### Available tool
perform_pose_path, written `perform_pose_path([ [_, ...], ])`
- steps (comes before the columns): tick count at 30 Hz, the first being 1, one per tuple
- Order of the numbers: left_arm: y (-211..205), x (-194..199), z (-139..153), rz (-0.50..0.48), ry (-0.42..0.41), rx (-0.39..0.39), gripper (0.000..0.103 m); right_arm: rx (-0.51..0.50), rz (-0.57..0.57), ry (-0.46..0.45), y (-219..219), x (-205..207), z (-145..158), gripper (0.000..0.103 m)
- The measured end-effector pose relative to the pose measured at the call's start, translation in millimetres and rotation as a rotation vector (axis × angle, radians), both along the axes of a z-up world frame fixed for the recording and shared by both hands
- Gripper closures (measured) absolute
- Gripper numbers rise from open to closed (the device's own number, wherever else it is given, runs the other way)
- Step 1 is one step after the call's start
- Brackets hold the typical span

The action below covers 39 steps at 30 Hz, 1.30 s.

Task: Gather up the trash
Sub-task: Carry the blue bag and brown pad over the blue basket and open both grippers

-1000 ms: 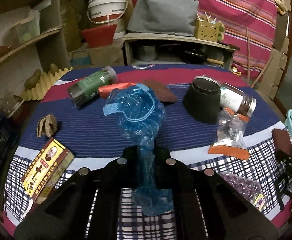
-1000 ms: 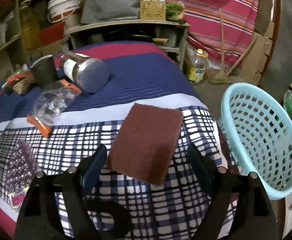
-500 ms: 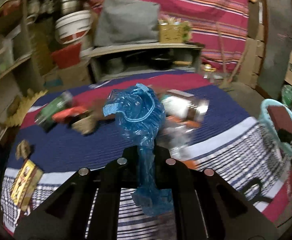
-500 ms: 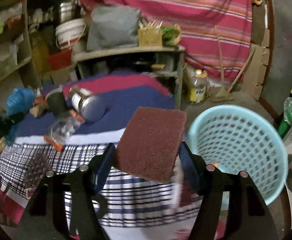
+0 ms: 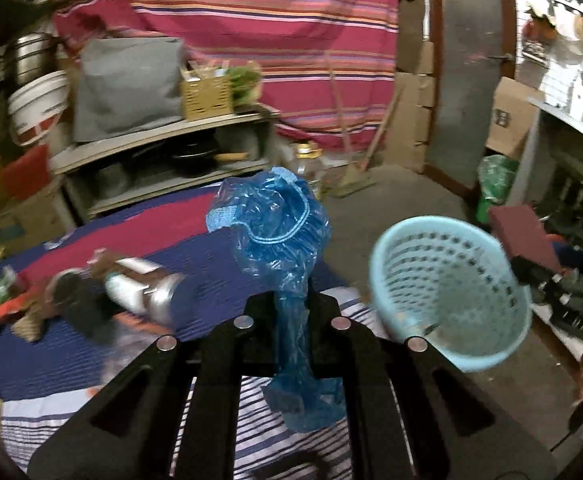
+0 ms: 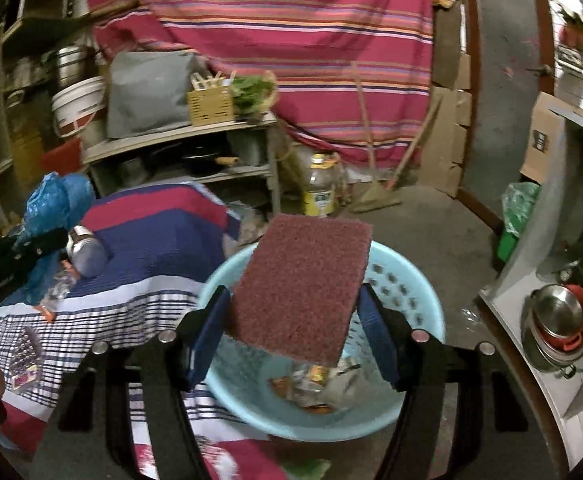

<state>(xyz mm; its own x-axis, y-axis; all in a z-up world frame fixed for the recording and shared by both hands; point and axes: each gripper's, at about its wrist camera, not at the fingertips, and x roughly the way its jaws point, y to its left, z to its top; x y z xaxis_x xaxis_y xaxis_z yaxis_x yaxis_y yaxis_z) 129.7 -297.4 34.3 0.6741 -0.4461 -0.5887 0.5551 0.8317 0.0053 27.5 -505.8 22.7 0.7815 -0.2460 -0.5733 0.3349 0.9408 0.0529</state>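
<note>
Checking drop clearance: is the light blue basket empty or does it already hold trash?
Not empty. The basket holds wrappers at its bottom, seen below the held scouring pad.

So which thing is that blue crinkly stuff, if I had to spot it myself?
Start at the striped tablecloth and the pale blue basket beside it. Just in front, the left gripper pinches a blue plastic bag that billows above its jaws. It is the only see-through blue item, unlike the flat reddish scouring pad.

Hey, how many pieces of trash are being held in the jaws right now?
2. The blue plastic bag is clamped in the left gripper above the table edge; the maroon scouring pad is gripped by the right gripper over the light blue basket.
</note>
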Motion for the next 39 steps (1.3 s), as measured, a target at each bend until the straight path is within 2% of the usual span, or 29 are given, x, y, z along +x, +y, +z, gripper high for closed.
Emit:
perform_pose_path([
  [7, -72.8, -7.9, -14.3, -0.078, 0.035, -0.011, 0.097, -0.014, -0.052, 0.010, -31.8, -14.7, -8.4, 0.038],
  [11, -100.9, -8.4, -23.0, -0.104, 0.039, -0.011, 0.097, 0.008, -0.087, 0.017, -53.9, -22.1, -18.2, 0.038],
  [16, -124.6, -3.4, -38.7, -0.125, 0.063, 0.007, 0.097, 0.024, -0.115, 0.040, -73.8, -25.0, -35.3, 0.038],
  [24, -142.8, 5.9, -48.2, -0.141, 0.096, 0.008, 0.096, 0.058, -0.144, 0.014, -91.2, -17.7, -41.2, 0.038],
  [27, -140.4, 6.4, -46.5, -0.155, 0.095, 0.002, 0.087, 0.074, -0.147, 0.007, -92.0, -13.9, -42.7, 0.038],
  [29, -136.1, 6.9, -44.4, -0.145, 0.080, 0.000, 0.068, 0.071, -0.143, 0.010, -89.9, -10.8, -43.9, 0.038],
  [33, -129.9, 7.8, -39.3, -0.140, 0.075, -0.013, 0.063, 0.063, -0.137, 0.019, -83.5, -7.8, -45.5, 0.038],
  [37, -117.3, 7.6, -33.9, -0.096, 0.034, 0.000, 0.044, 0.069, -0.134, 0.031, -79.6, -5.3, -49.9, 0.038],
  [39, -106.3, 10.5, -30.0, -0.074, 0.031, -0.013, 0.040, 0.070, -0.132, 0.039, -77.0, -2.4, -52.3, 0.038],
])
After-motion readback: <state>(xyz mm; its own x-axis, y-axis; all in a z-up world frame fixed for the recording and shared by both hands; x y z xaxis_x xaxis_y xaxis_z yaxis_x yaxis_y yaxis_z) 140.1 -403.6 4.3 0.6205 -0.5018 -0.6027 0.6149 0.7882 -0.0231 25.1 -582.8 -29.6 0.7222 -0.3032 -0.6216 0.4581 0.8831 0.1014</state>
